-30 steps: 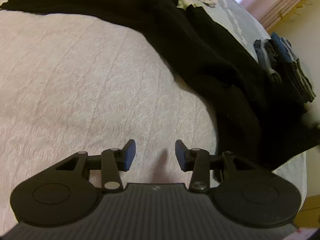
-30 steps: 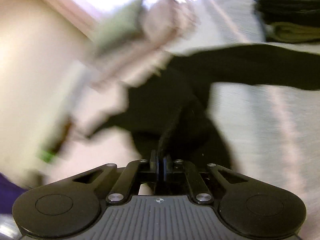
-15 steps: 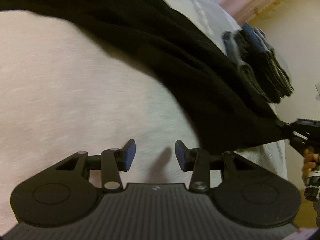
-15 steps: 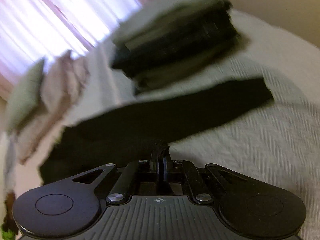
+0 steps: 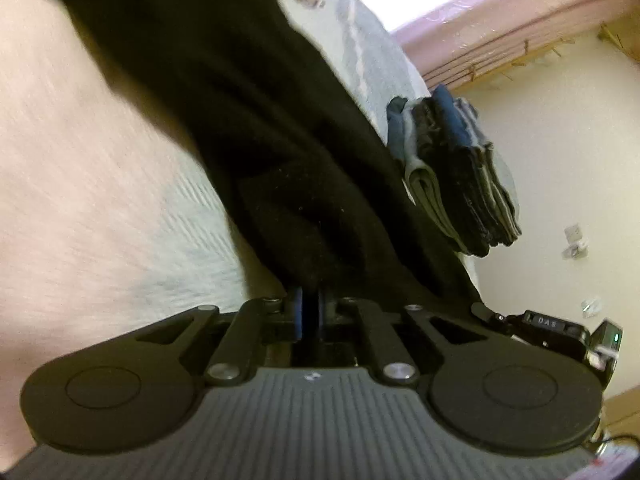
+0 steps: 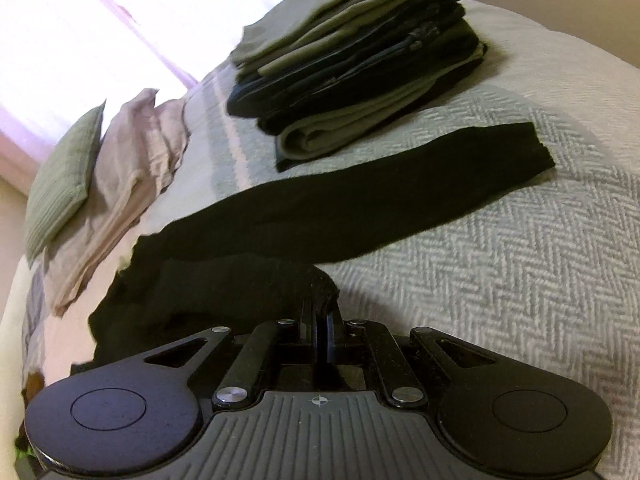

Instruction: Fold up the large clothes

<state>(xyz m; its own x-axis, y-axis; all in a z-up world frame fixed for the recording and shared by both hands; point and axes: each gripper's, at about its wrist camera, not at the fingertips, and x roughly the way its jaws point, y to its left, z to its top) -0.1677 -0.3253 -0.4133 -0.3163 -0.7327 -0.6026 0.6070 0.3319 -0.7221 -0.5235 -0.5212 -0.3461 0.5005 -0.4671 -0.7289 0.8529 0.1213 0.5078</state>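
The left hand-held gripper (image 5: 309,312) is clenched on a bunched edge of the black garment (image 5: 248,120), its blue-padded fingers (image 5: 296,308) nearly together with dark cloth pinched between them. From that grip the garment runs up and to the far left across the bed (image 5: 80,184), a wide dark band over the pale herringbone cover. The left-wrist view is blurred, so finer folds in the cloth cannot be made out. To the right of the garment, near the bed's edge, stands a stack (image 5: 456,176) of folded clothes in grey, black and blue. The right hand-held gripper (image 6: 321,330) is likewise clenched on the garment (image 6: 340,208), holding a small rolled lump of black cloth at its fingertips. In that view one long black strip, a sleeve or leg, lies flat on the bed (image 6: 520,280) and reaches to the far right, ending just beside the stack (image 6: 352,64), which sits beyond it. More of the garment is heaped in loose folds to the left of the gripper. At the far left lie crumpled pink bedding (image 6: 132,176) and a green pillow (image 6: 64,176), with a bright curtained window (image 6: 120,12) behind them.
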